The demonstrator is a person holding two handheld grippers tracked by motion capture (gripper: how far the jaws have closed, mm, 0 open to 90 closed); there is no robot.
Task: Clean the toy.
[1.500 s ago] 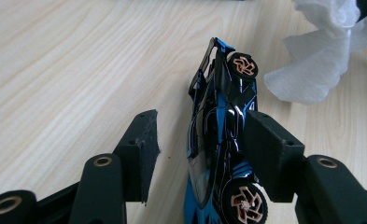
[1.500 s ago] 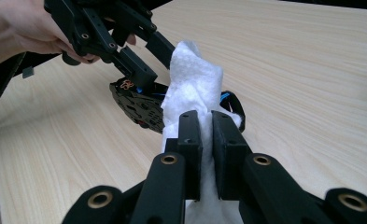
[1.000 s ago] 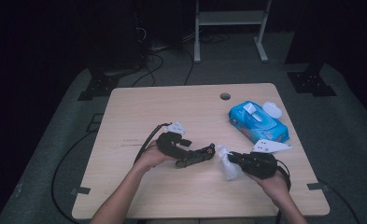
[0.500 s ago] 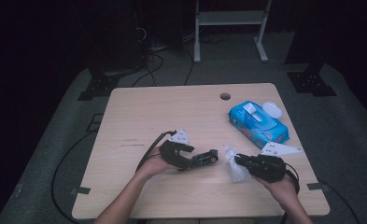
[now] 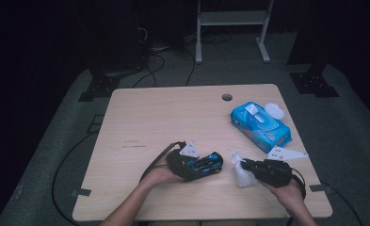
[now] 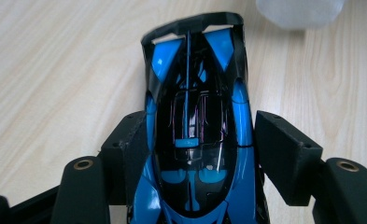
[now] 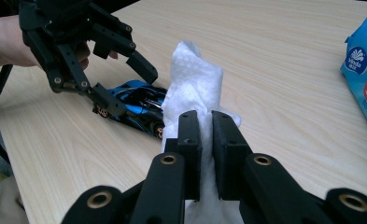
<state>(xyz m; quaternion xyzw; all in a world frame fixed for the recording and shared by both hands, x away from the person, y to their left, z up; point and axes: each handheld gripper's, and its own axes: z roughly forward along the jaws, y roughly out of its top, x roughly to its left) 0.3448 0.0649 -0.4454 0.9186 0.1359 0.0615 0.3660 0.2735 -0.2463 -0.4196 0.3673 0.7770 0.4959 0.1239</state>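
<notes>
A blue and black toy race car (image 5: 214, 161) (image 6: 195, 140) (image 7: 130, 105) lies on the wooden table (image 5: 173, 113), near its front edge. My left gripper (image 5: 199, 167) (image 7: 125, 86) straddles the car. Its jaws have just been opening, and the pads (image 6: 284, 154) stand beside the car's flanks without pressing on it. To its right, my right gripper (image 5: 248, 165) (image 7: 207, 126) is shut on a crumpled white wipe (image 5: 241, 174) (image 7: 190, 84) that sticks up past its fingertips, close to the car's end. The wipe's edge (image 6: 298, 9) lies just beyond the car.
A blue pack of wet wipes (image 5: 260, 125) (image 7: 365, 84) with its lid flipped open lies at the right, behind the right hand. A cable hole (image 5: 227, 97) sits near the far edge. Cables trail from both grippers toward the front.
My left hand has come nearer the front edge and a little right, bringing the car down by the wipe. Its jaws have spread. The right gripper has barely moved.
</notes>
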